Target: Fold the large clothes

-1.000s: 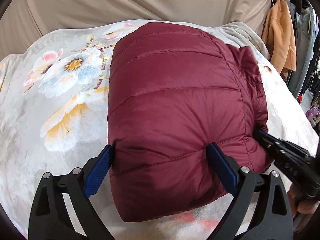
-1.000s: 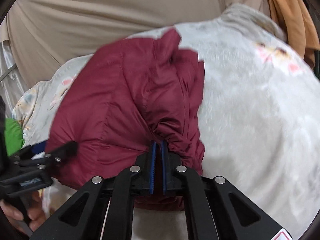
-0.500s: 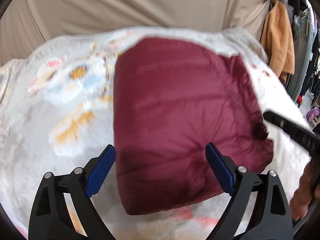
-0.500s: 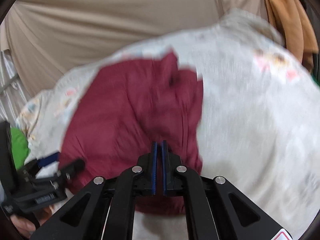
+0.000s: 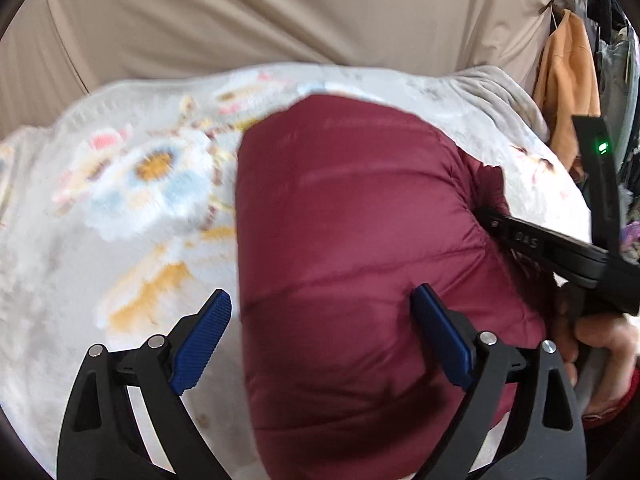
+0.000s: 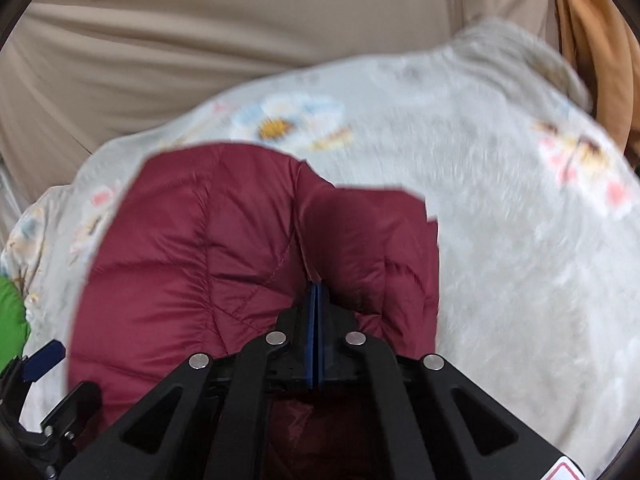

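Note:
A maroon quilted puffer jacket (image 5: 352, 240), folded into a thick bundle, lies on a floral fleece blanket (image 5: 132, 184). My left gripper (image 5: 320, 320) is open over its near end: the left pad hangs over the blanket and the right pad over the jacket, neither pressing it. My right gripper (image 6: 316, 300) has its jaws closing, and the blue pads meet flush at a crease in the jacket (image 6: 208, 248) with no fabric showing between them. From the left wrist view the right gripper (image 5: 490, 216) noses into the jacket's right-hand fold, with a hand (image 5: 600, 344) on its handle.
A beige curtain (image 5: 280, 12) hangs behind the blanket. An orange garment (image 5: 568, 80) and other clothes hang at the far right. Something green (image 6: 12, 320) lies at the blanket's left edge. The left gripper (image 6: 64, 376) shows low on the left in the right wrist view.
The right gripper no longer pinches gathered fabric and has moved in over the jacket. The jacket sits lower and nearer in both views. The left gripper stayed open.

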`<state>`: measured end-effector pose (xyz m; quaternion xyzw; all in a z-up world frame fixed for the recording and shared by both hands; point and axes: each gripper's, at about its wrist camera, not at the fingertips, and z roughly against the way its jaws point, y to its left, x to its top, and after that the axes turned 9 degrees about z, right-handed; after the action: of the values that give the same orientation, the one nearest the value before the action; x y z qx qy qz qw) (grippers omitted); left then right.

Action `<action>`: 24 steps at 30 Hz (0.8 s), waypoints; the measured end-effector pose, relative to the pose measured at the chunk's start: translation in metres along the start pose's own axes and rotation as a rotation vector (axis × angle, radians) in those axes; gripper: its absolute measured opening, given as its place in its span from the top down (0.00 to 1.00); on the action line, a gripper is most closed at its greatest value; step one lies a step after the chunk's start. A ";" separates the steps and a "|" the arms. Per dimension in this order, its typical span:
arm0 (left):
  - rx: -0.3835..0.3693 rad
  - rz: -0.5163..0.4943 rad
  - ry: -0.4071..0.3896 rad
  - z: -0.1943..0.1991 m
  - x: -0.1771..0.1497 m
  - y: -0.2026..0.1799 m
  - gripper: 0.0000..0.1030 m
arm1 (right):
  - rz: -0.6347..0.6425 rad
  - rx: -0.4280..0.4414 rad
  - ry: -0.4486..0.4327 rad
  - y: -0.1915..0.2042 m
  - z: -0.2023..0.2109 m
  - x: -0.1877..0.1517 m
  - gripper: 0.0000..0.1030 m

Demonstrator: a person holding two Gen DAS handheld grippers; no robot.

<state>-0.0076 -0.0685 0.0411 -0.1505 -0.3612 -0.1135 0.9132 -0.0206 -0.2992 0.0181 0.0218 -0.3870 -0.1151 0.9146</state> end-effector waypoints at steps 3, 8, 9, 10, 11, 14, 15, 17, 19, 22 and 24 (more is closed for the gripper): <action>-0.005 0.008 0.023 -0.009 -0.003 0.000 0.11 | 0.005 0.007 0.013 -0.001 -0.009 -0.003 1.00; 0.002 0.012 0.042 -0.006 -0.001 0.003 0.12 | -0.053 0.037 0.017 -0.001 0.020 0.000 1.00; 0.002 0.012 0.038 -0.003 0.000 0.004 0.13 | -0.042 0.045 0.004 0.002 0.035 -0.001 0.97; 0.002 0.011 0.032 0.002 -0.001 0.005 0.13 | 0.000 0.049 -0.024 0.010 0.060 -0.007 0.95; -0.002 0.006 0.027 0.008 -0.001 0.006 0.13 | 0.027 0.044 -0.033 0.012 0.073 -0.010 0.94; -0.008 -0.012 0.029 0.015 -0.007 0.002 0.13 | 0.097 0.040 -0.038 0.023 0.116 -0.039 0.94; -0.012 -0.022 0.035 0.016 -0.011 -0.001 0.13 | 0.107 0.040 -0.027 0.026 0.123 -0.051 0.94; -0.004 -0.039 0.043 0.014 -0.018 -0.008 0.13 | 0.114 0.036 0.010 0.029 0.122 -0.069 0.94; 0.019 -0.054 0.028 0.013 -0.024 -0.012 0.13 | 0.123 0.009 0.073 0.029 0.101 -0.087 0.94; 0.027 -0.073 0.024 0.015 -0.029 -0.017 0.13 | 0.122 -0.021 0.098 0.026 0.078 -0.100 1.00; 0.043 -0.079 0.019 0.018 -0.033 -0.019 0.13 | 0.107 -0.034 0.082 0.028 0.088 -0.099 1.00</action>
<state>-0.0478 -0.0763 0.0342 -0.1156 -0.3606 -0.1430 0.9144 -0.1450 -0.2448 0.0138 -0.0097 -0.3481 -0.0715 0.9347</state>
